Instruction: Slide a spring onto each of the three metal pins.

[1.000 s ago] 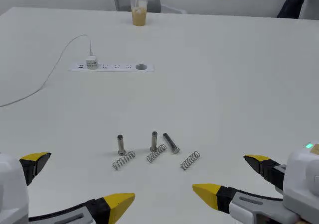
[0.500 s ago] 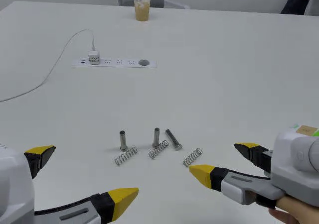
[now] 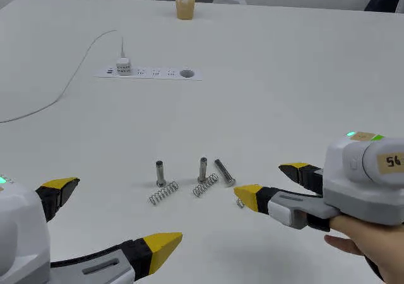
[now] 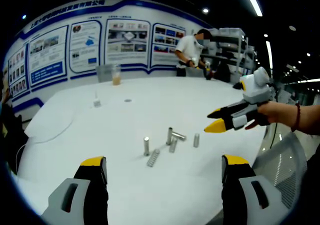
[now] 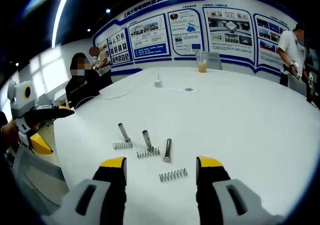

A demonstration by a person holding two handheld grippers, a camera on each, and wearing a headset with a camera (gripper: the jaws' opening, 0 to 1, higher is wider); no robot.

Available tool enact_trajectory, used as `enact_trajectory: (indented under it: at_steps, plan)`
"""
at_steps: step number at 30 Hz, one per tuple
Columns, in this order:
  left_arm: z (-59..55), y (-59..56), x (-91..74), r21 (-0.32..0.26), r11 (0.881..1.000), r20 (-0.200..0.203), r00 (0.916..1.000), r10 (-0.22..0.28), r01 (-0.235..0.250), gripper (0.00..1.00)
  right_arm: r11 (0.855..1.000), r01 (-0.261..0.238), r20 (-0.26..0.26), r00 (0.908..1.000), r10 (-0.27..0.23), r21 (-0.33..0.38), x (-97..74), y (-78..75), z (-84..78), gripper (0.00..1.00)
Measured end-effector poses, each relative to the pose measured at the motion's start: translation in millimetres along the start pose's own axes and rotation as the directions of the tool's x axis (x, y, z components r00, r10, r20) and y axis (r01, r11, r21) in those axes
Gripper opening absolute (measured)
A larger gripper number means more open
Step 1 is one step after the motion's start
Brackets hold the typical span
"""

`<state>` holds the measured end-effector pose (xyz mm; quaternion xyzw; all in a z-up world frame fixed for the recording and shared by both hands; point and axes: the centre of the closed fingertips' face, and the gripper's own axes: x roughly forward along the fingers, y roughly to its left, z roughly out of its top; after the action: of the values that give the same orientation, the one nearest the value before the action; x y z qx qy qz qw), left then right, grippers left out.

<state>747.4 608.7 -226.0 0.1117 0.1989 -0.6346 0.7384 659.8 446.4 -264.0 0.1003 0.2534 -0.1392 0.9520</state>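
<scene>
Two metal pins [image 3: 159, 172] [image 3: 202, 169] stand upright on the white table, and a third pin [image 3: 224, 171] lies flat to their right. One spring [image 3: 163, 193] lies by the left pin and another spring [image 3: 204, 185] by the middle one. The third spring [image 3: 240, 202] is mostly hidden under my right gripper's near finger; it lies just ahead of the jaws as a loose coil [image 5: 173, 174]. My right gripper [image 3: 268, 182] is open and holds nothing. My left gripper [image 3: 113, 213] is open at the near left, well short of the pins.
A white power strip [image 3: 148, 73] with a plugged-in charger and a trailing cable lies further back. A cup of drink [image 3: 185, 5] stands at the far edge. People [image 5: 82, 77] stand off the table's left side and another person [image 4: 191, 50] beyond the far end.
My right gripper has moved forward and left to the rightmost spring, so its near finger now covers most of it. The left gripper has barely moved. The head view has shifted.
</scene>
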Motion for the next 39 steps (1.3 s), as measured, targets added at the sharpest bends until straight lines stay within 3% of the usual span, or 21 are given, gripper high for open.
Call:
enact_trajectory:
  at_steps: [21,30,39]
  plan:
    - [-2.9,0.7,8.5,0.007,1.0,0.017,0.9998,-0.007,0.007,0.94,1.0,-0.006,-0.053,0.9986,0.005,-0.016,45.9,-12.9,1.8,0.44]
    - [-3.8,-0.2,11.5,0.014,1.0,0.019,0.9997,-0.013,0.012,0.92,1.0,-0.008,-0.053,0.9986,0.006,-0.023,66.0,-15.1,3.0,0.36]
    - [-5.5,-0.5,13.4,0.015,1.0,0.016,0.9997,-0.018,0.018,0.91,1.0,-0.006,-0.077,0.997,0.004,-0.026,86.8,-17.1,-5.4,0.3]
